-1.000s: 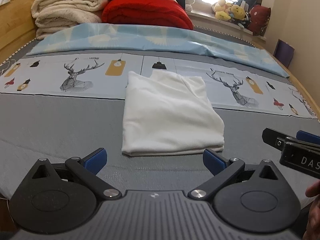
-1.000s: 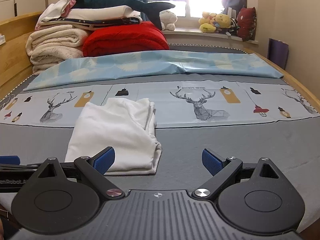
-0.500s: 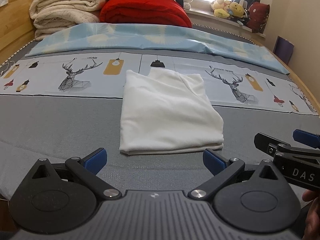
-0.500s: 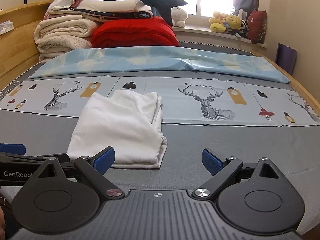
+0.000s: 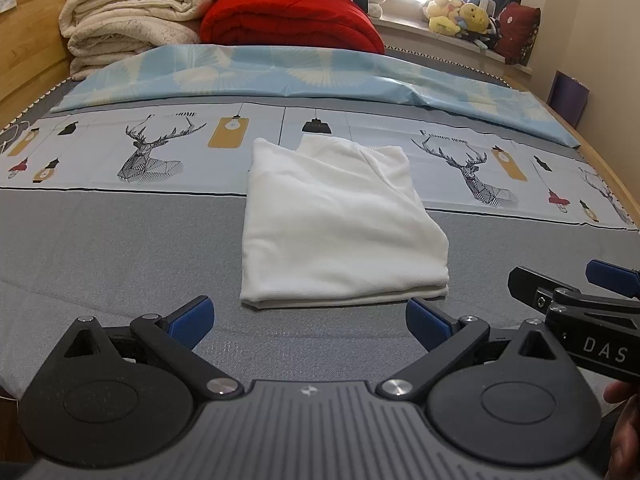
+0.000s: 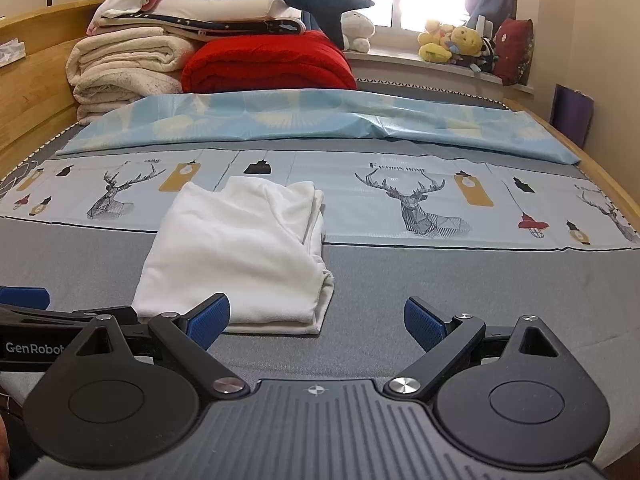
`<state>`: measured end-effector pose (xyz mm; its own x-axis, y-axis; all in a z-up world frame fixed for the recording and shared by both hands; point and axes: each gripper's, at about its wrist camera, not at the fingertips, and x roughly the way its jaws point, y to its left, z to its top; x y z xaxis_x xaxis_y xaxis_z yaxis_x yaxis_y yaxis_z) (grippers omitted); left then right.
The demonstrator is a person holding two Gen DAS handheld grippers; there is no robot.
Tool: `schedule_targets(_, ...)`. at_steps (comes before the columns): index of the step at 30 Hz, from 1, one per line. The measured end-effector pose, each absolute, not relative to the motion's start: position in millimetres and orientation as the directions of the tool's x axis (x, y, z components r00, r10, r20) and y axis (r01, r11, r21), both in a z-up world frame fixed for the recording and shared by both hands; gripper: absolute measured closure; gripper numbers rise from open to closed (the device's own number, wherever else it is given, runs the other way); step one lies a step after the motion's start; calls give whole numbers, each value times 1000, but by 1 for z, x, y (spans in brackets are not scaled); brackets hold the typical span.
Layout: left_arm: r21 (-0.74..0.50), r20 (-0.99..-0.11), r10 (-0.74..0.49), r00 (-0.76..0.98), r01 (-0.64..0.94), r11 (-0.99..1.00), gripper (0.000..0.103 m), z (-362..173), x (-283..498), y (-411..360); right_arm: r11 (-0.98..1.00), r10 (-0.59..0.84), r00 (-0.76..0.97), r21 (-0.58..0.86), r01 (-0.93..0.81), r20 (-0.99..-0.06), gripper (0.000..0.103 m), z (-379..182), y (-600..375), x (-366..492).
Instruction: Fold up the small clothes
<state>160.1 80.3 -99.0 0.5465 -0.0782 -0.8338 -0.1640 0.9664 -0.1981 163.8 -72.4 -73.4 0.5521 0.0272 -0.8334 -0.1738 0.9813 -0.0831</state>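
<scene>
A white garment (image 5: 340,232) lies folded into a neat rectangle on the grey bed cover (image 5: 120,248), its far edge over the deer-print band. My left gripper (image 5: 310,318) is open just in front of its near edge, not touching it, nothing between the fingers. In the right wrist view the same white garment (image 6: 244,256) lies ahead and to the left. My right gripper (image 6: 316,318) is open and empty, its left fingertip (image 6: 208,318) overlapping the garment's near edge in the image. The right gripper (image 5: 576,292) also shows at the right of the left wrist view.
A light blue sheet (image 5: 304,76) lies across the bed beyond the garment. Stacked cream blankets (image 5: 132,28) and a red quilt (image 5: 288,20) sit at the headboard end. Soft toys (image 6: 452,44) line the windowsill. A wooden bed frame (image 6: 36,100) borders the left side.
Both grippers have drawn slightly back and tilted upward, so the garment sits a little further ahead. Both stay open. The garment has not moved.
</scene>
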Motion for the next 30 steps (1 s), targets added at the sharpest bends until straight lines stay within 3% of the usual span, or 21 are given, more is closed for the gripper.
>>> schedule_targets(30,-199,-835,-79,545,-164,966,1,-102,159,79,982,21,543,-84,-169,-840,9,-76,-75,164)
